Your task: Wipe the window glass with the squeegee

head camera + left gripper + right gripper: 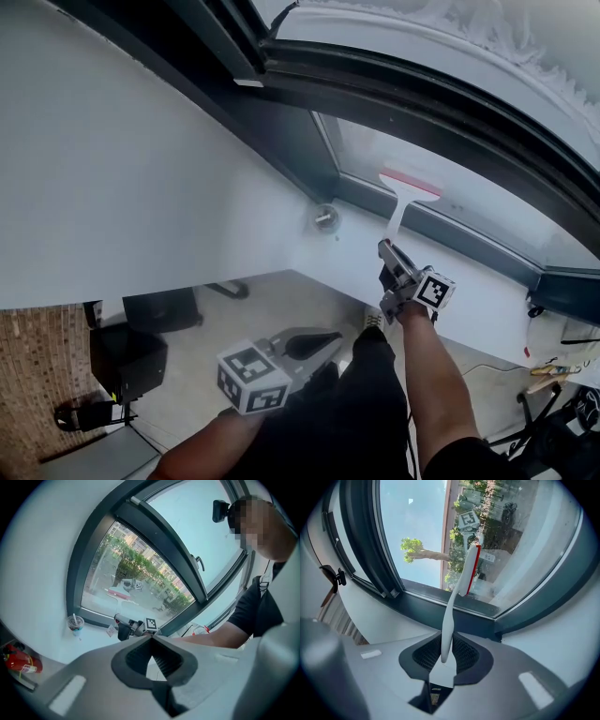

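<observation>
My right gripper [394, 258] is shut on the lower end of the squeegee's white handle [447, 630]. The squeegee [410, 183] stands up from the jaws, and its red-edged blade [471, 569] lies against the lower part of the window glass [487, 187], just above the dark bottom frame. In the left gripper view the same squeegee [117, 592] shows flat on the pane, above the right gripper [136, 626]. My left gripper [309, 347] hangs low, well below the sill and away from the window. Its jaws meet at the tips, with nothing between them.
A drink cup with a straw [75, 624] stands on the white sill [309, 244], left of the squeegee. A thick dark frame bar [422, 94] crosses above the pane. A red fire extinguisher [18, 663] lies low at the left. Dark cases [127, 361] sit on the floor.
</observation>
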Available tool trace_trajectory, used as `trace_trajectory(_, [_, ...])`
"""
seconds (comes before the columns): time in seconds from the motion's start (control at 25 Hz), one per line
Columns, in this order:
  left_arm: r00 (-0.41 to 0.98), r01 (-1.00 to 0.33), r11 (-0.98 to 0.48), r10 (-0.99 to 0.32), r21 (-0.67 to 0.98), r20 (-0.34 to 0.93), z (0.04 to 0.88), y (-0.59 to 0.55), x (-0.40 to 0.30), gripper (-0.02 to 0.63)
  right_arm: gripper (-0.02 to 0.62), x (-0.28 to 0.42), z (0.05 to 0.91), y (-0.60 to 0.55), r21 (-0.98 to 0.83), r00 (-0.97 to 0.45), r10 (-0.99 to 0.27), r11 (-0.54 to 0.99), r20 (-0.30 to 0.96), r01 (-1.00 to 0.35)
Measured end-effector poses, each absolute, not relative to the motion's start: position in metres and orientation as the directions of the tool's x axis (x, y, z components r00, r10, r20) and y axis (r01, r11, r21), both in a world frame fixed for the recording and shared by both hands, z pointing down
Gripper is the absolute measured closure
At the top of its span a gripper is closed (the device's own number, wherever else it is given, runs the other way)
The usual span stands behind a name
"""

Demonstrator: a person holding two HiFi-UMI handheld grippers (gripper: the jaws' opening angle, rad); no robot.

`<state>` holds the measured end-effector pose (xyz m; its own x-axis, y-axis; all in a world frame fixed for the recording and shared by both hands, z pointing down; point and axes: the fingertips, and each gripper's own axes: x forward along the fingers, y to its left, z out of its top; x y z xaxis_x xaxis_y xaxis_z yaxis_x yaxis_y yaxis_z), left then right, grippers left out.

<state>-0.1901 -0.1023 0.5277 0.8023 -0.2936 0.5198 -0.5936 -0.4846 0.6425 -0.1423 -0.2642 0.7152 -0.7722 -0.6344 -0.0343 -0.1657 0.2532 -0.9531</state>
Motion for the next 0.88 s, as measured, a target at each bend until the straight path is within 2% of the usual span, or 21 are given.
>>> trace_trajectory(0.56, [0.794, -0.604, -0.458, -0.279, 0.652, 0.54, 0.544, -0.093, -0.199, 0.606, 0.505, -0.152, 0.777, -0.26, -0.971, -0.787, -0.616, 0.169, 0.031, -0.17])
trace_trajectory(0.88, [0.788, -0.612, -0.451, -0.278, 0.65, 0.549, 0.548, -0.088, -0.203, 0.606, 0.505, -0.149, 0.792, -0.261, -0.978, -0.791, -0.612, 0.158, 0.012, -0.136])
